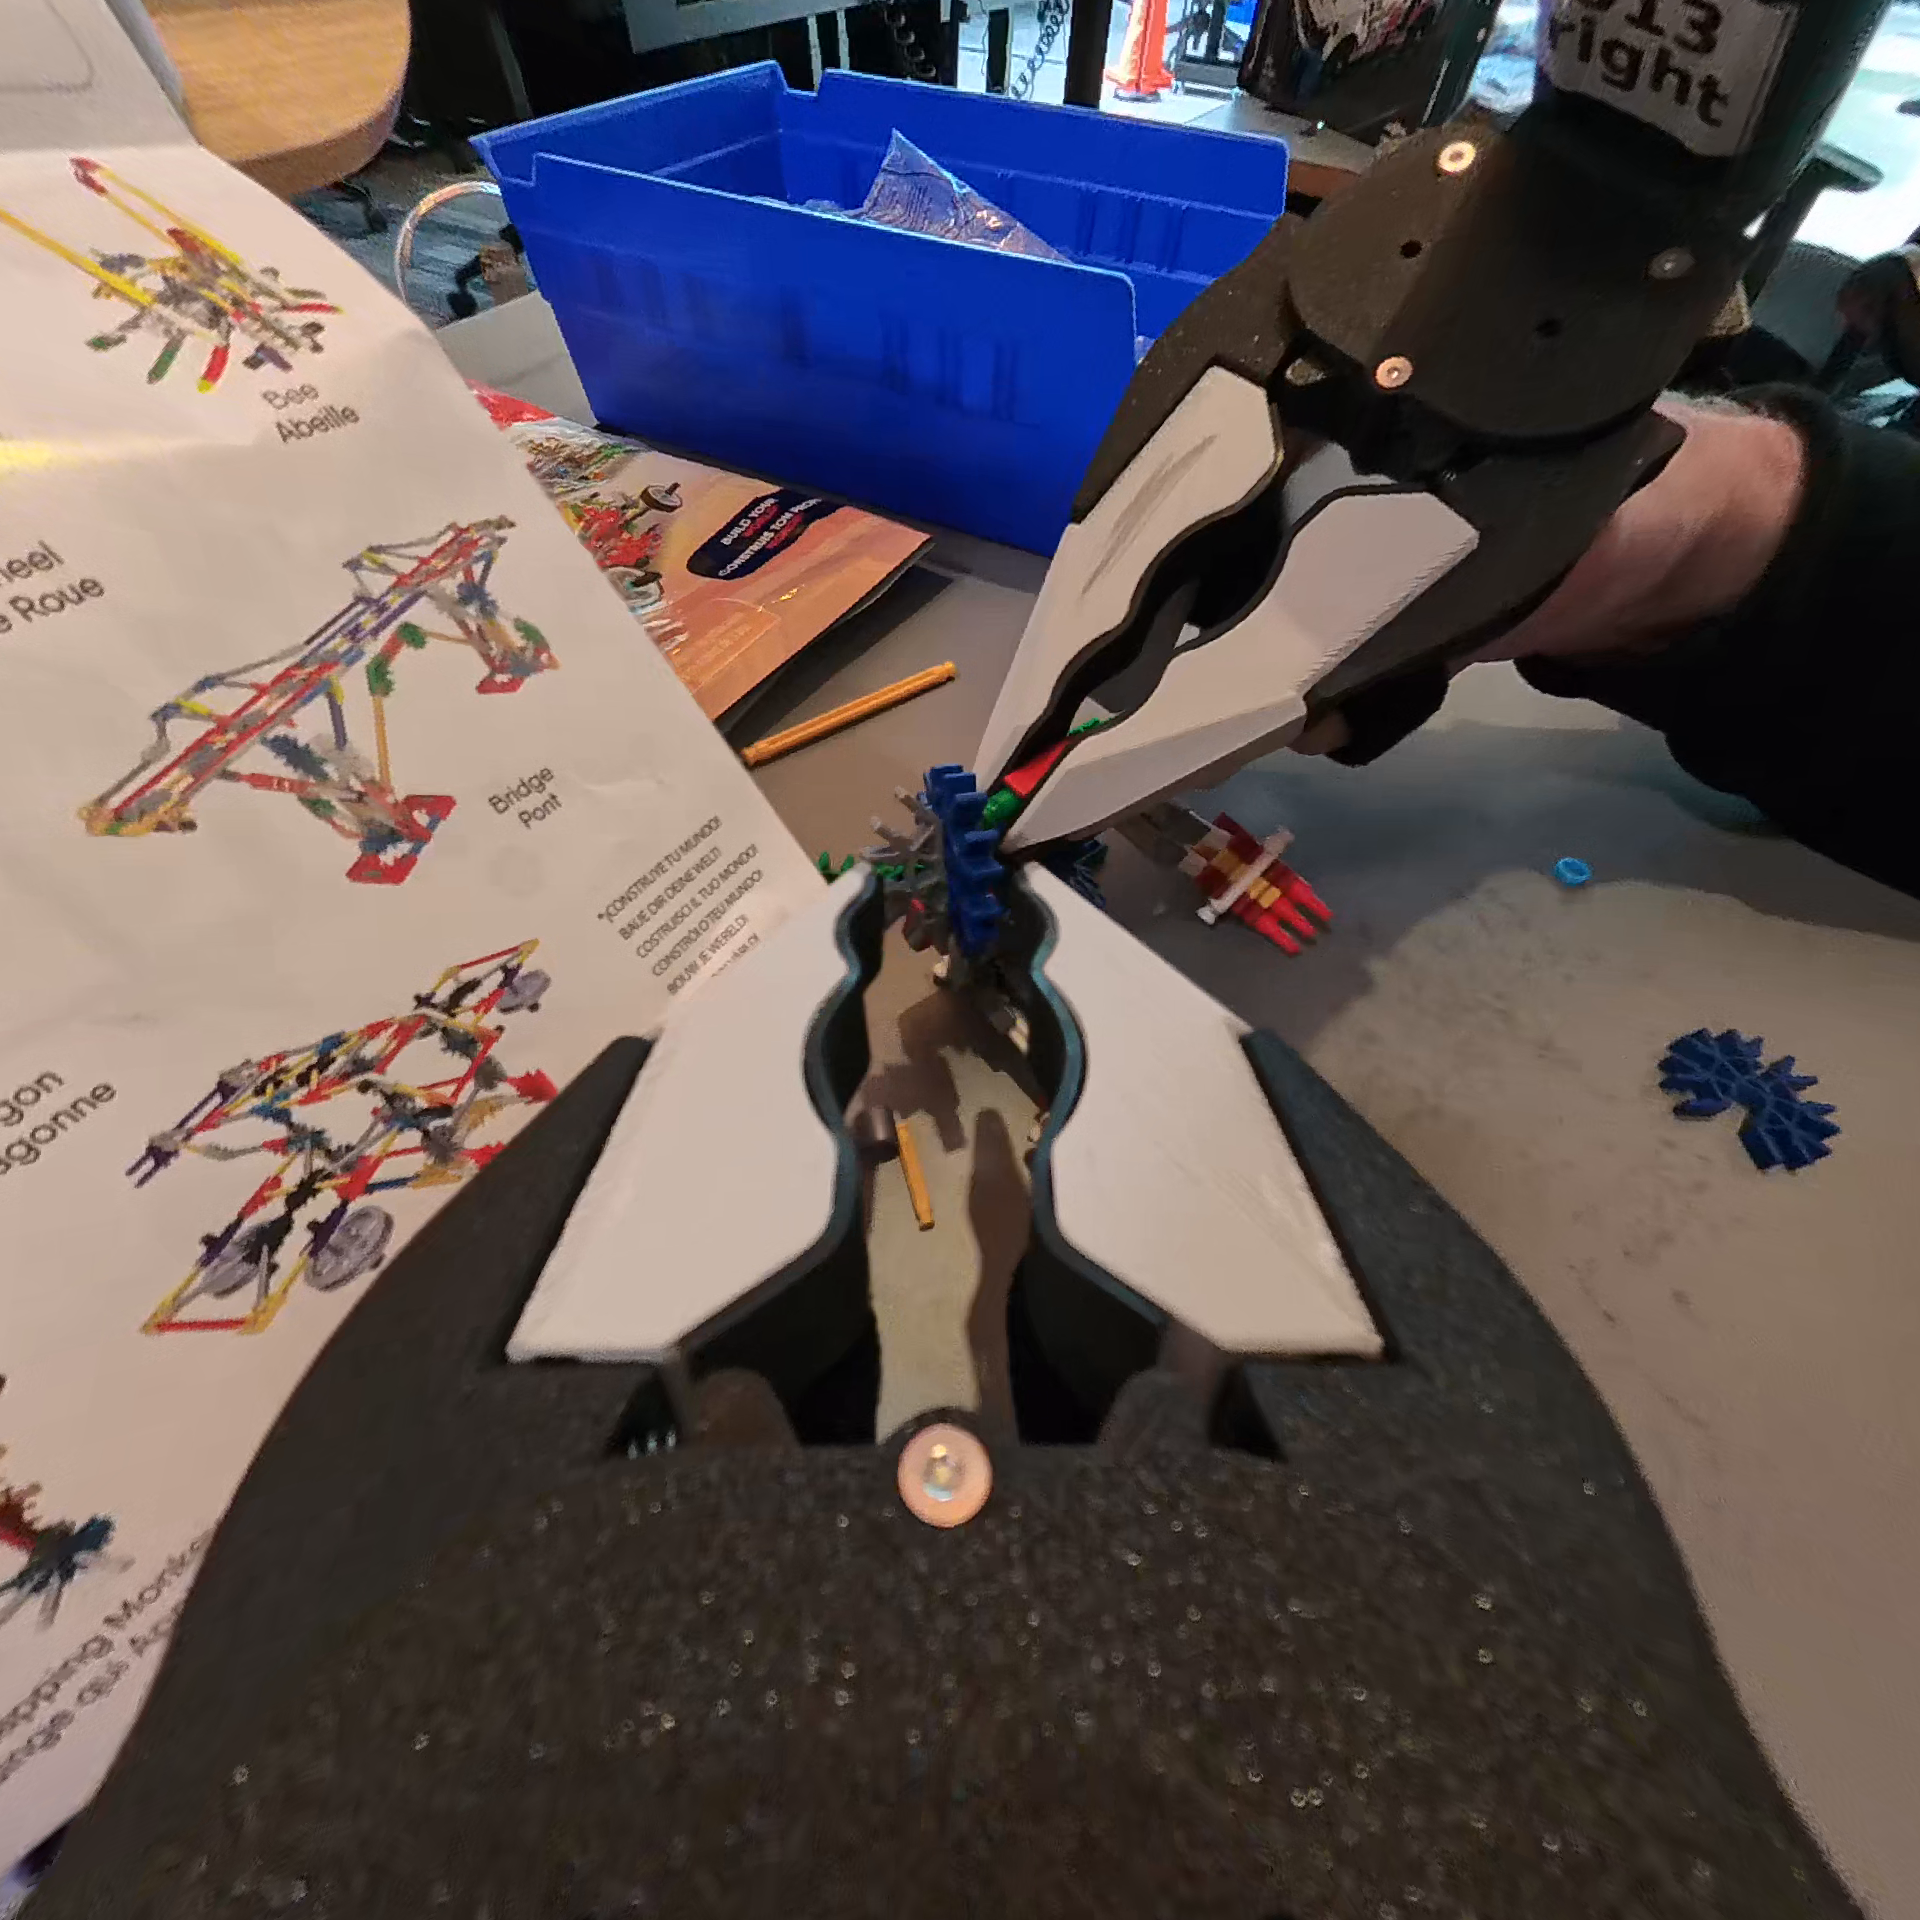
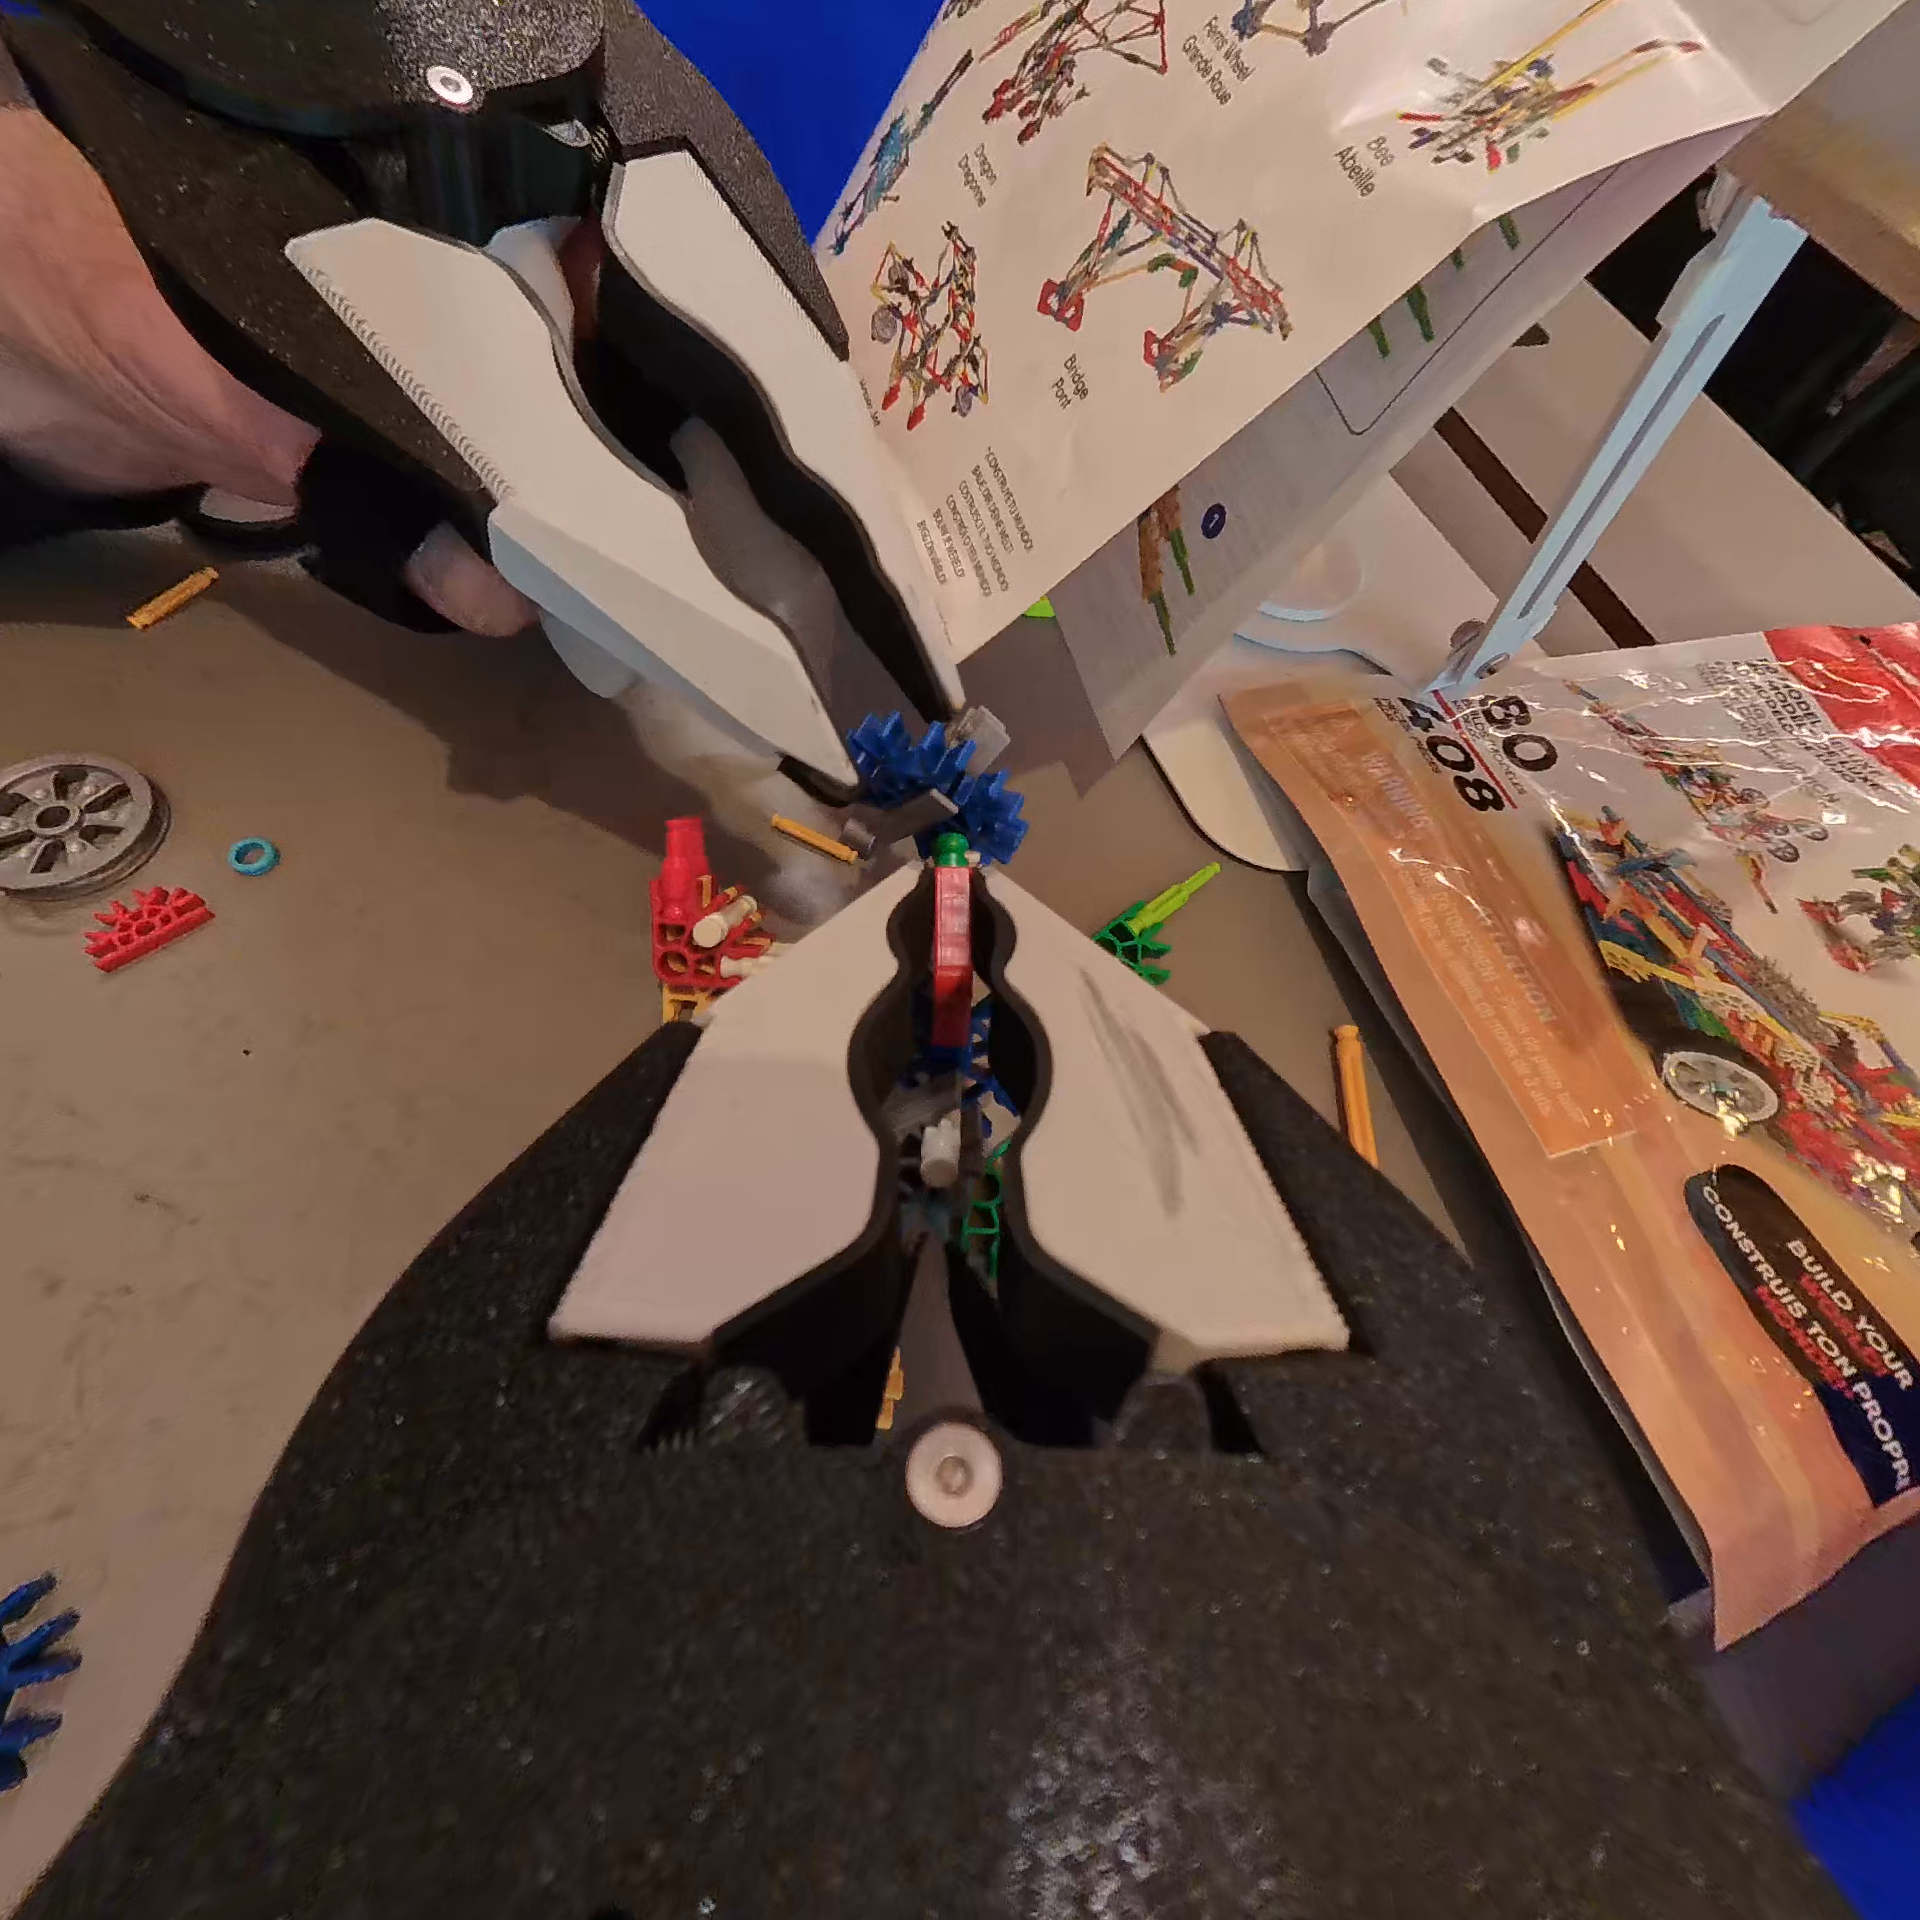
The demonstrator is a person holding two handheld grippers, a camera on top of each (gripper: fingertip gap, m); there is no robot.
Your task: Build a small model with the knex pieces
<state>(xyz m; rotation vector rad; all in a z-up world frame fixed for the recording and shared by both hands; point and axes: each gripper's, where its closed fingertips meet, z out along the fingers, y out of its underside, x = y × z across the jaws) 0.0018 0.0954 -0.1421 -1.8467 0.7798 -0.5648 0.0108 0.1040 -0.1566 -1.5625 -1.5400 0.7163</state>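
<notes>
Grey table (image 2: pixel 312 1039), left gripper (image 1: pixel 951 883) pinching blue gear (image 1: pixel 961 842), right gripper (image 2: pixel 948 868) clamping red rod (image 2: pixel 951 935)

Black speckled claw (image 1: pixel 951 883) bodies — white wavy-edged fingers (image 1: pixel 727 1143), silver screws, black sleeve (image 1: pixel 1766 665)

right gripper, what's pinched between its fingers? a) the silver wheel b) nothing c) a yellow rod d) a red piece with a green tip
d: in the right wrist view the right gripper is shut on a red piece with a green tip, while the silver wheel and a yellow rod lie loose on the table.
</notes>
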